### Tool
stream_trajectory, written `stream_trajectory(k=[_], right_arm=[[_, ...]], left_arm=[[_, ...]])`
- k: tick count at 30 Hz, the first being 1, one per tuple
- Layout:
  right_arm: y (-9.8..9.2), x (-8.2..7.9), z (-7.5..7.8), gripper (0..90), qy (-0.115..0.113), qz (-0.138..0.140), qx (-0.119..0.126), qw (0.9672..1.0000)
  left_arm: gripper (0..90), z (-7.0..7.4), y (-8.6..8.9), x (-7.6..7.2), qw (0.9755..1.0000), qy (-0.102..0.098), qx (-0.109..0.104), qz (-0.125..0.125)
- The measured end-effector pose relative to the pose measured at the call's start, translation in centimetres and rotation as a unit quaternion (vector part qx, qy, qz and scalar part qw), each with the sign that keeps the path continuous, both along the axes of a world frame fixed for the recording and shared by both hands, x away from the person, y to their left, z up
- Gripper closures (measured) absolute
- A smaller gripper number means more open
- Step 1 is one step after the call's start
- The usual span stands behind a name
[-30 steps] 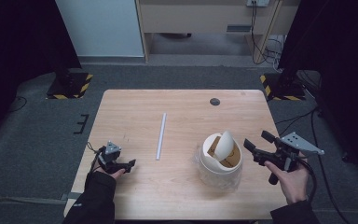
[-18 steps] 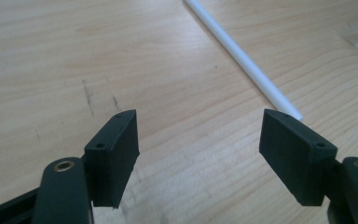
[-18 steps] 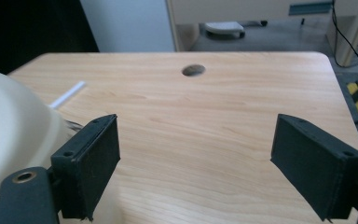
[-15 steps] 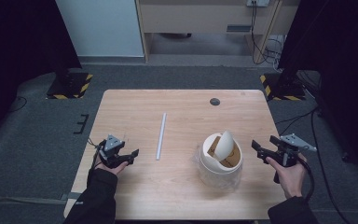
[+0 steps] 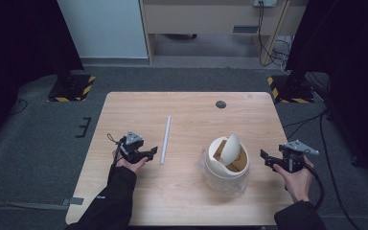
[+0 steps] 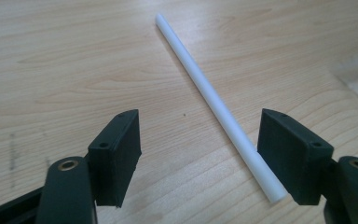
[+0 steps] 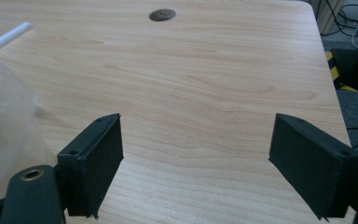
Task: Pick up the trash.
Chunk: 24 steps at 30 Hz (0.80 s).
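A thin white tube [image 5: 165, 139] lies on the wooden table [image 5: 191, 110], running front to back. My left gripper [image 5: 151, 152] points at its near end from the left. In the left gripper view the tube [image 6: 205, 91] runs diagonally, its near end lying between the jaws close to the right pad [image 6: 289, 156]. The left gripper [image 6: 203, 158] is open, and its jaws have just been closing a little. A white swing-lid bin [image 5: 226, 162] lined with a clear bag stands right of centre. My right gripper [image 5: 267, 160] sits low to the right of the bin, open [image 7: 214, 158] and holding nothing.
A dark round hole [image 5: 221, 104] sits near the table's far edge, also visible as a hole [image 7: 162, 15] in the right gripper view. The clear bag [image 7: 2, 126] bulges at that view's left. Grey floor surrounds the table, with black stands at both far corners.
My left gripper has moved right and slightly away from the person, up to the tube's near end. My right gripper has come down beside the bin.
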State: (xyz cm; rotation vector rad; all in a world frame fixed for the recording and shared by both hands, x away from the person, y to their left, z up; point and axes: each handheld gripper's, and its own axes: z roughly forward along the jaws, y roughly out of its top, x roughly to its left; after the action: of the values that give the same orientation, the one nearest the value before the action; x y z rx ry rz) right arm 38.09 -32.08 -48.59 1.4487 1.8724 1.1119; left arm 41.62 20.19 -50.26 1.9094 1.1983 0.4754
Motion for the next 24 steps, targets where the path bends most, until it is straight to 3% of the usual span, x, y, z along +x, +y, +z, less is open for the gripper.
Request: stream_trajectory(k=[5, 13, 24], right_arm=[[0.1, 0.1, -0.4, 18.2, 0.005, -0.005, -0.013, 0.9999], [0.1, 0.2, -0.6, 18.7, 0.011, -0.009, -0.016, 0.9998], [0.5, 0.2, -0.8, 19.7, 0.019, -0.001, -0.020, 0.9996]], left_arm=[[32.8, -0.5, -1.6, 1.0, 0.9999, 0.012, -0.013, 0.001], [40.6, -1.7, -3.9, 1.4, 0.9992, 0.038, 0.010, -0.007], [60.4, -2.3, -4.0, 1.2, 0.9973, 0.057, 0.047, 0.002]])
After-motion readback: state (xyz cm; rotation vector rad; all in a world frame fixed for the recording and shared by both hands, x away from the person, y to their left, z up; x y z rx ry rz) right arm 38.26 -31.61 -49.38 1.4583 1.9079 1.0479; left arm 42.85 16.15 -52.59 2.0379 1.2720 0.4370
